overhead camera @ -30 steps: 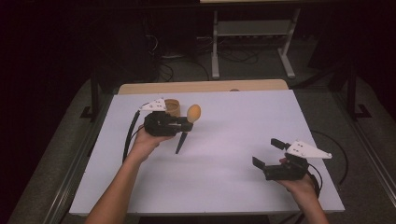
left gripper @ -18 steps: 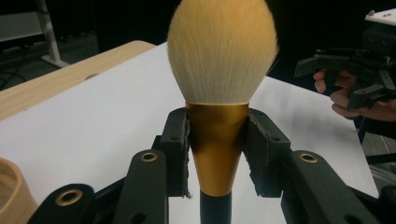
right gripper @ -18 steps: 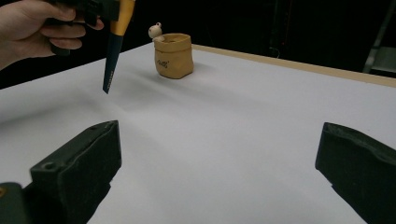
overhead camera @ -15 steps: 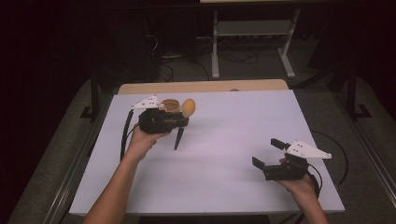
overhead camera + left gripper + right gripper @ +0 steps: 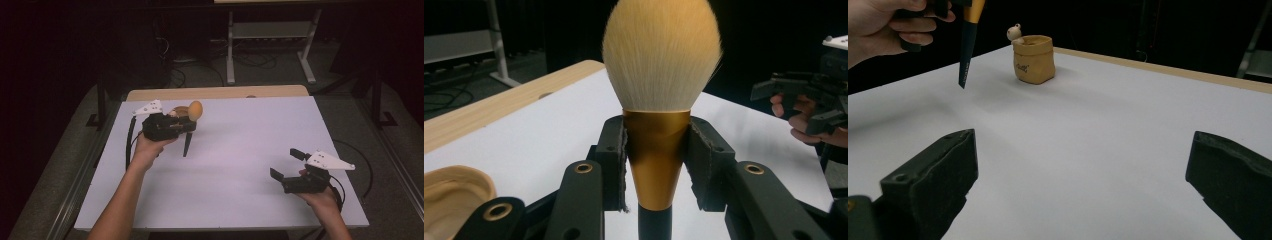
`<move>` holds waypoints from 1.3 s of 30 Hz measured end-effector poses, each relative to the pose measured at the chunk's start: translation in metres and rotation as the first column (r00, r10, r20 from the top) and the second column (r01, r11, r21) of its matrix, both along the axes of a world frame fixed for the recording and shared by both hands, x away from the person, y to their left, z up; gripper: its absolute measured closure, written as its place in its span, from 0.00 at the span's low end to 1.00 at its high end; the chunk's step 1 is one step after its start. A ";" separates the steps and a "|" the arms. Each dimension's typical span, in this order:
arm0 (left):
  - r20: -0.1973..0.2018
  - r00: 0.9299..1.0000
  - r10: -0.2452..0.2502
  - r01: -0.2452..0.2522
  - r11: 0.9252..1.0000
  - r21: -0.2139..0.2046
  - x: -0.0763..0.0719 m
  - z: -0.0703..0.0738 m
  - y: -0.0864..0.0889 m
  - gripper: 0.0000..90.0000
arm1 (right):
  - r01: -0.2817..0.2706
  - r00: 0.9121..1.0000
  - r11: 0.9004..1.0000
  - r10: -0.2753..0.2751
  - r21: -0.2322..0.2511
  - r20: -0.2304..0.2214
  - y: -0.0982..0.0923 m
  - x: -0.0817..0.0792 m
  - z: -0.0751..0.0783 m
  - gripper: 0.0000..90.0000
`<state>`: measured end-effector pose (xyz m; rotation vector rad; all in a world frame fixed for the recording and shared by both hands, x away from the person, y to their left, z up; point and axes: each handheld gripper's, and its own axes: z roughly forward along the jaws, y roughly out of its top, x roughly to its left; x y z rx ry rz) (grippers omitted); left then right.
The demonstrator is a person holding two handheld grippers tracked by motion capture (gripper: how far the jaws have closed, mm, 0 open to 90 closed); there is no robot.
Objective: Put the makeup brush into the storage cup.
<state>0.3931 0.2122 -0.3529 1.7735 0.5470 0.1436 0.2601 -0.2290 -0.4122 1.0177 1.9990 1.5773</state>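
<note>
My left gripper (image 5: 189, 122) is shut on a makeup brush, its pads clamping the gold ferrule (image 5: 658, 150). The cream bristle head (image 5: 195, 110) points up and the black handle (image 5: 187, 146) hangs down, clear of the white table (image 5: 240, 150). A small tan sack-shaped pot (image 5: 1034, 66) stands at the back left of the table, right beside the left gripper; its rim (image 5: 451, 195) shows low left in the left gripper view. In the right gripper view the brush handle (image 5: 965, 55) hangs left of the pot. My right gripper (image 5: 287, 163) stays open near the front right, nothing between its jaws.
A wooden strip (image 5: 225, 92) runs along the table's far edge. Beyond it a metal stand (image 5: 270, 35) and cables lie on the dark floor. The table's front edge is just below my right hand (image 5: 320, 200).
My left hand has carried the brush left and a little farther back, closer to the tan pot. The right gripper has stayed where it was.
</note>
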 end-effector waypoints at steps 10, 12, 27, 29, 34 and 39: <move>0.024 0.998 0.053 -0.052 0.999 -0.005 0.001 0.004 0.009 0.70 | -0.005 1.000 1.000 0.005 0.000 -0.006 0.001 0.000 0.000 0.00; 0.029 0.998 0.056 -0.056 0.998 -0.009 0.002 0.006 0.010 0.70 | -0.006 1.000 1.000 0.006 -0.001 -0.004 0.002 0.000 0.000 0.00; 0.051 0.995 0.087 -0.087 0.996 -0.005 0.010 0.010 0.012 0.70 | 0.003 1.000 1.000 -0.003 0.005 0.004 -0.001 0.000 0.001 0.00; 0.051 0.994 0.095 -0.095 0.995 -0.005 0.011 0.010 0.012 0.70 | 0.003 1.000 1.000 -0.003 0.004 0.003 -0.001 0.000 0.001 0.00; 0.050 0.993 0.107 -0.107 0.994 -0.009 0.018 0.015 0.013 0.70 | 0.004 1.000 1.000 -0.004 0.004 0.002 -0.001 -0.001 0.001 0.00; 0.052 0.992 0.118 -0.117 0.993 -0.016 0.022 0.019 0.015 0.70 | 0.005 1.000 1.000 -0.005 0.004 0.003 -0.001 -0.001 0.001 0.00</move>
